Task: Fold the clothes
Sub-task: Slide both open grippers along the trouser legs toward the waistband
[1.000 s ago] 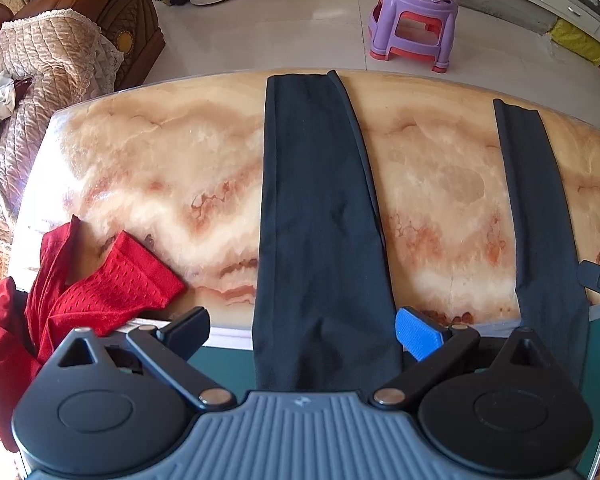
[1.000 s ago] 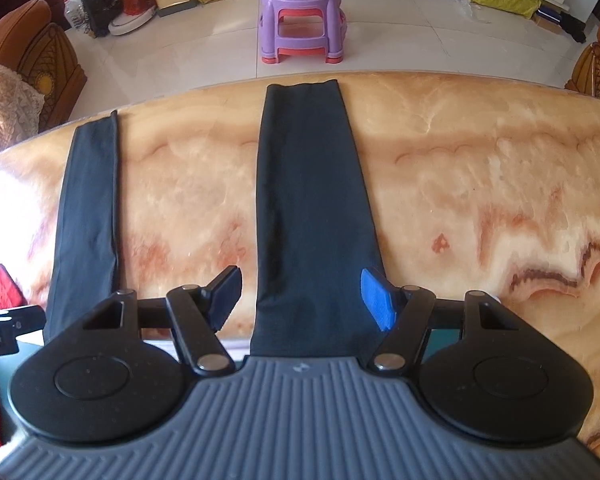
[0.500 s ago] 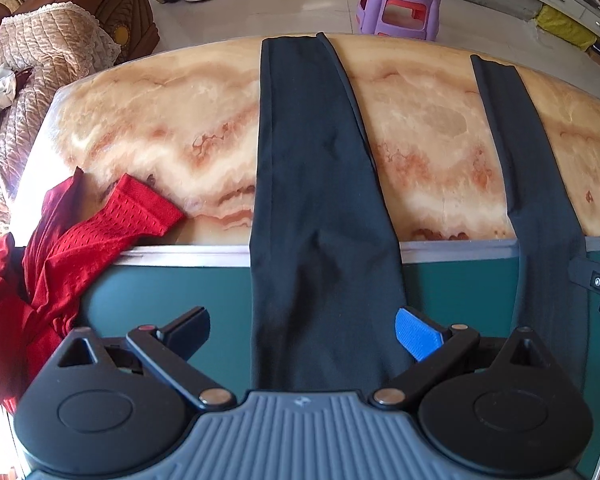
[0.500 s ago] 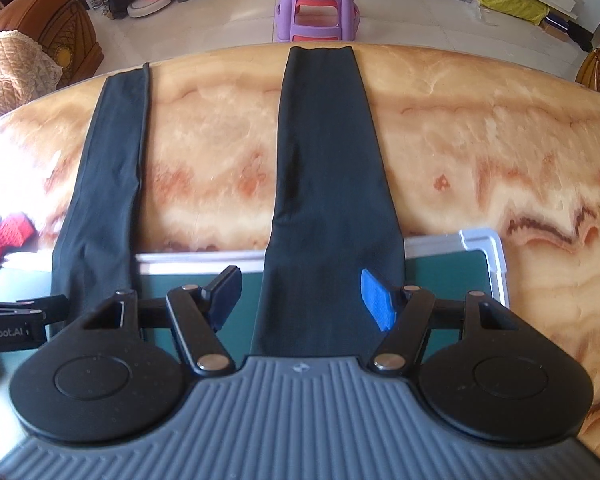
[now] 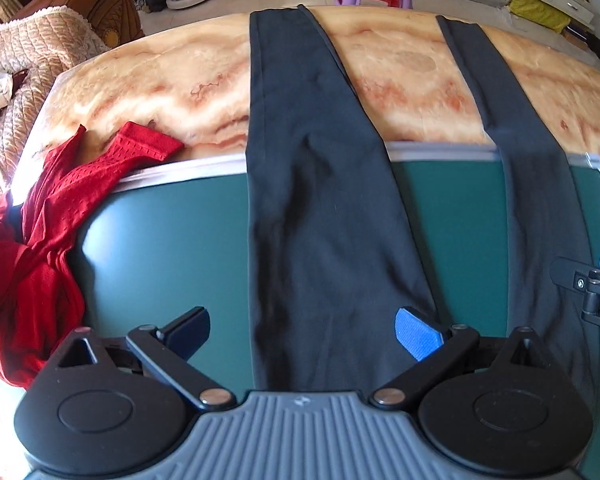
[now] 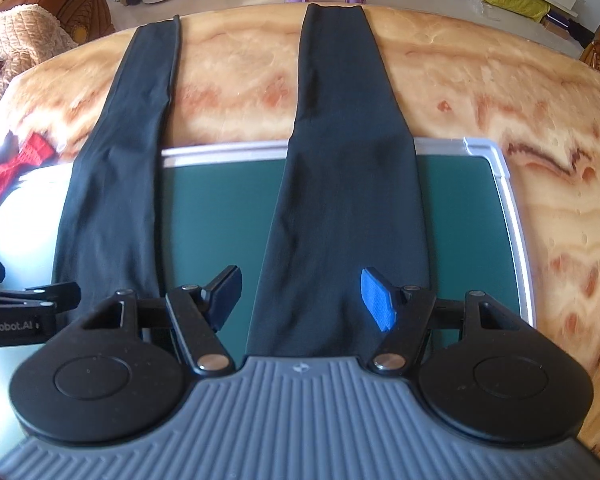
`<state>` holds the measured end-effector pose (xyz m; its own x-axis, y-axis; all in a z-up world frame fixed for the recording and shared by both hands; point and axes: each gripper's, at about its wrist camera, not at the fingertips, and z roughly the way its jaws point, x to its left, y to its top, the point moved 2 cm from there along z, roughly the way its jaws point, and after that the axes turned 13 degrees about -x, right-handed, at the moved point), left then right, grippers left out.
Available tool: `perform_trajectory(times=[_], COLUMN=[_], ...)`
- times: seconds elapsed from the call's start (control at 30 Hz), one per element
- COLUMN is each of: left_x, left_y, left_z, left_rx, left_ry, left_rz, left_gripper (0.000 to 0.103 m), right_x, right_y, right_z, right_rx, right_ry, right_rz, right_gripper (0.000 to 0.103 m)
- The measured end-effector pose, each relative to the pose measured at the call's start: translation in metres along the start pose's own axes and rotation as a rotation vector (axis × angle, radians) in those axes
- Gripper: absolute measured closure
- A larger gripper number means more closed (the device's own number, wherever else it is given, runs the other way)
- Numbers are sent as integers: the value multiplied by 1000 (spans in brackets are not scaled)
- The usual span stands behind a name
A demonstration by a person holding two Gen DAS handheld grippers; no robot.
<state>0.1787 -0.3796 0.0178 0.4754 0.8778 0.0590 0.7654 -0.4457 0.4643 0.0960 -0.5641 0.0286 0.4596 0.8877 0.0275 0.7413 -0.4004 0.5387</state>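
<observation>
Both claws spread wide, gripping nothing: left claw [image 5: 302, 330] and right claw [image 6: 300, 298] each straddle a leg of the black pants [image 5: 320, 184], lower centre of frame, legs stretched flat up the counter [image 5: 188, 76], likely for an even fold

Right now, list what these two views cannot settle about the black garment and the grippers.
- Black garment: its near end is hidden under the gripper body in both wrist views, so how the legs join cannot be seen.
- Left gripper and right gripper: jaws stand apart around a leg; any hold beneath is hidden.
- Red garment: cut off by the left view's left edge.
- Green board: its near edge is covered.
</observation>
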Motion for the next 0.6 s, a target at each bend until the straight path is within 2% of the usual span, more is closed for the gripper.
perform_trajectory(times=[0.23,0.6], left_x=[-1,2], left_y=[-44,-105], left_z=[-8,-44], left_rx=[-35,-155], left_ry=[-6,-16], left_rz=[3,-5], left_gripper=[1,1], right_x=[1,6], right_y=[-39,-100], right_z=[-21,-68], right_rx=[-56,-166], right_ry=[-22,-34], right_rz=[-9,-44], right_gripper=[29,29])
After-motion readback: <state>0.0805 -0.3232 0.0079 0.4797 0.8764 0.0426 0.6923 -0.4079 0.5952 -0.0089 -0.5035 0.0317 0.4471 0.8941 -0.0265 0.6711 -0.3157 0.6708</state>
